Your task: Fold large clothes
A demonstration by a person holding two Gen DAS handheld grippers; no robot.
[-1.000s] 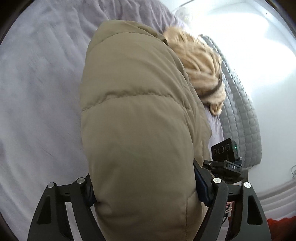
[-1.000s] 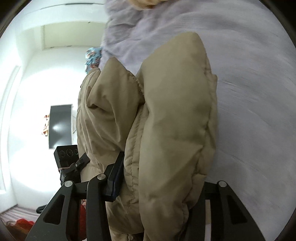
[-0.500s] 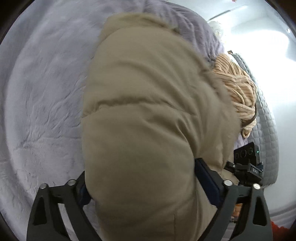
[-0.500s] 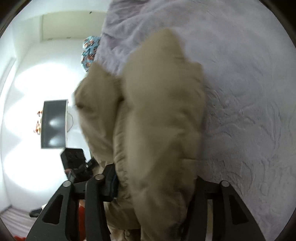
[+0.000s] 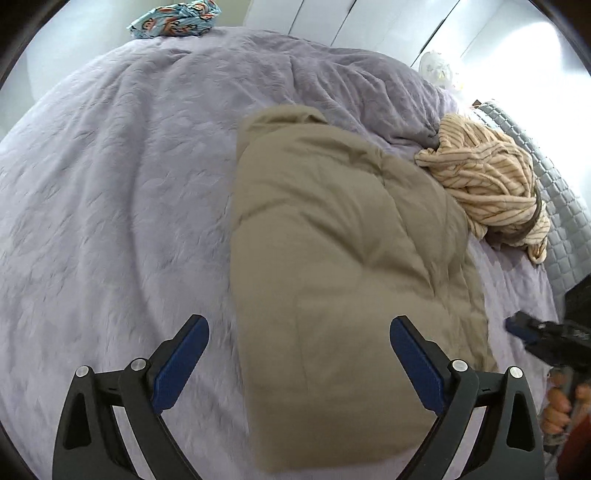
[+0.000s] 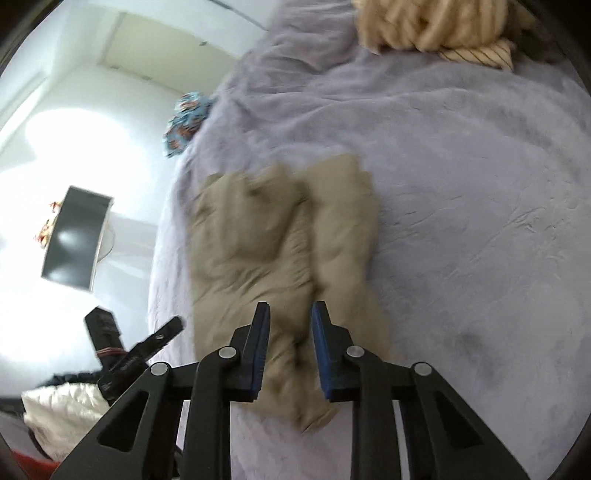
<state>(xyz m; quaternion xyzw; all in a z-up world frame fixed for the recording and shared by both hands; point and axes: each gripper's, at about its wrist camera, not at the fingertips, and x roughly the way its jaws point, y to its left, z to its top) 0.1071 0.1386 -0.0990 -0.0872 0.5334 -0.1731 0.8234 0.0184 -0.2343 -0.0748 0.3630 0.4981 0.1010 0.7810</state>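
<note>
With the folded tan jacket [image 5: 332, 258] released on the bed [image 5: 110, 184], left tool [image 5: 295, 354] wide, right tool [image 6: 290, 350] just narrowed and empty, check edges before withdrawing.

No readable text

We find no words, brands, numbers or signs we can make out on anything in either view; the blur hides any fine print.

You are in a home bedroom: a bed under a lilac plush blanket [image 5: 110, 206], strewn garments, a quilted grey mattress edge [image 5: 554, 192], white wardrobe doors [image 5: 369, 18].
</note>
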